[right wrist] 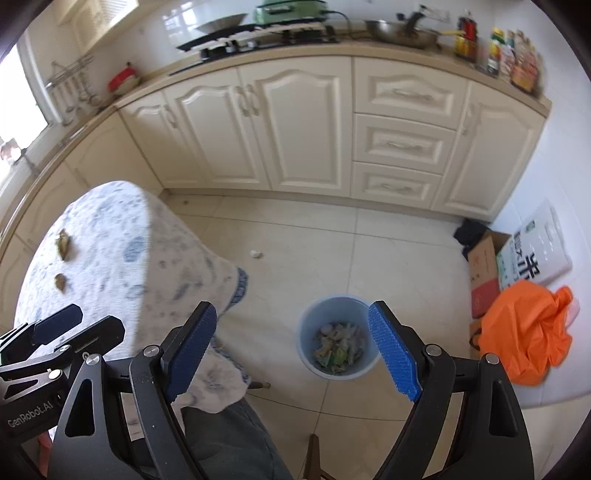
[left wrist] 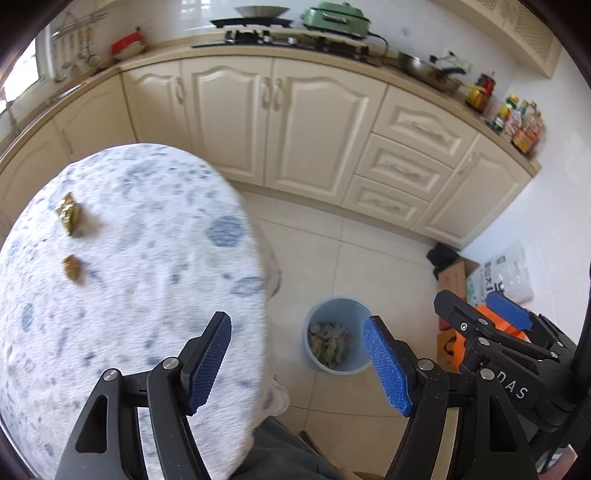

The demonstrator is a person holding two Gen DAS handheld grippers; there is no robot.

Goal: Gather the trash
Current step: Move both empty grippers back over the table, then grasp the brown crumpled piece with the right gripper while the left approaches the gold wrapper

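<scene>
Bare floor [right wrist: 406, 258] surrounds the blue bin [right wrist: 338, 306], whose mouth is unobstructed from above. The cloth-covered bench [right wrist: 122, 258] crowds its left; boxes [right wrist: 484, 273] and an orange bag [right wrist: 524, 332] stand to the right.

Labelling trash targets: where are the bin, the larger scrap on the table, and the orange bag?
bin [right wrist: 306, 332]: right wrist view, inner wall.
larger scrap [left wrist: 68, 213]: left wrist view, its middle.
orange bag [right wrist: 524, 332]: right wrist view, its middle.

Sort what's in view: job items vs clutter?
Job:
- two brown scraps on the table
- blue bin, trash inside
- white scrap on the floor
- left tool and right tool, both open, empty

Clutter:
- orange bag
- cardboard boxes
- stove
- bottles
</scene>
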